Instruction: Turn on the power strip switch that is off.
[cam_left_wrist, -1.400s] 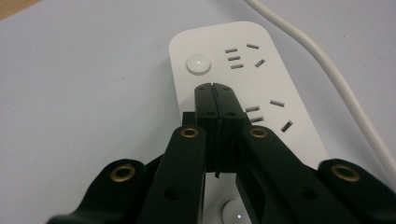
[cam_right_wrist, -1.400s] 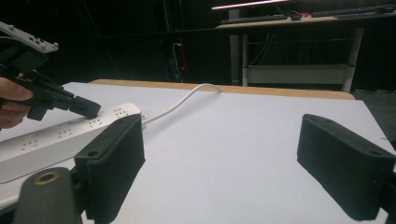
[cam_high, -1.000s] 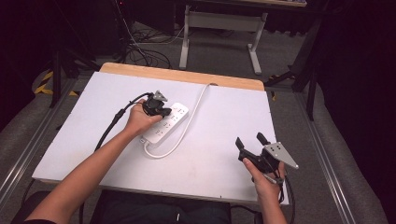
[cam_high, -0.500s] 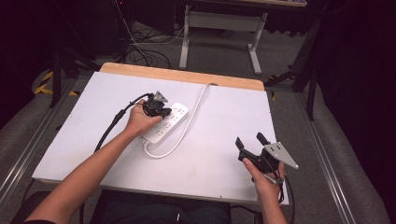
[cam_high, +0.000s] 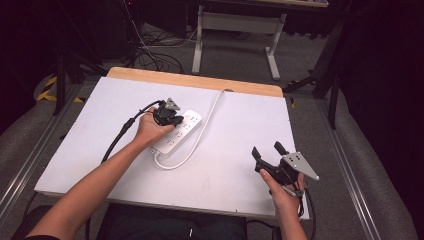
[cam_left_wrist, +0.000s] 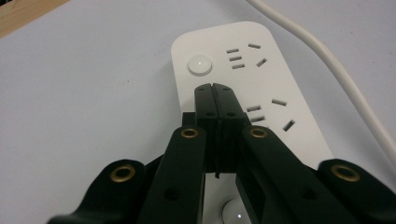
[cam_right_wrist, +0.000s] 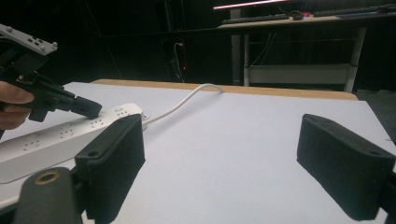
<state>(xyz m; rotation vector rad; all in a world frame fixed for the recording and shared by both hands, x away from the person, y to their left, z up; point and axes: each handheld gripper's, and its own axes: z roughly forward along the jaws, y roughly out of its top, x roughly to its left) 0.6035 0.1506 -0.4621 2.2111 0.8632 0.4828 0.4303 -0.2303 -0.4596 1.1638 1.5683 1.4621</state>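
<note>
- Left gripper view: the left gripper (cam_left_wrist: 215, 91) has its jaws pressed together with nothing between them, tips over the strip (cam_left_wrist: 261, 79) just short of a round button (cam_left_wrist: 199, 64); a second round button (cam_left_wrist: 232, 213) shows below the jaws; whether the tips touch the plastic cannot be told; this close view alone shows the slot groups.
- Right gripper view: the right gripper (cam_right_wrist: 238, 154) has its jaws spread wide, bare table (cam_right_wrist: 224, 154) between them; it sees the left gripper (cam_right_wrist: 86, 108) from the side, tip low over the strip (cam_right_wrist: 60, 135), a hand (cam_right_wrist: 14, 105) behind it.
- High view: the right gripper (cam_high: 270, 152) sits near the table's front right edge, well apart from the strip (cam_high: 180, 132).
- The strip is white, long, with rounded corners, lying at a slant left of the table's middle (cam_high: 240, 125); its cord (cam_high: 210, 112) loops round the near end, then runs off over the far wooden edge (cam_high: 200, 80).
- Open white surface lies between the grippers, also along the left and far right.
</note>
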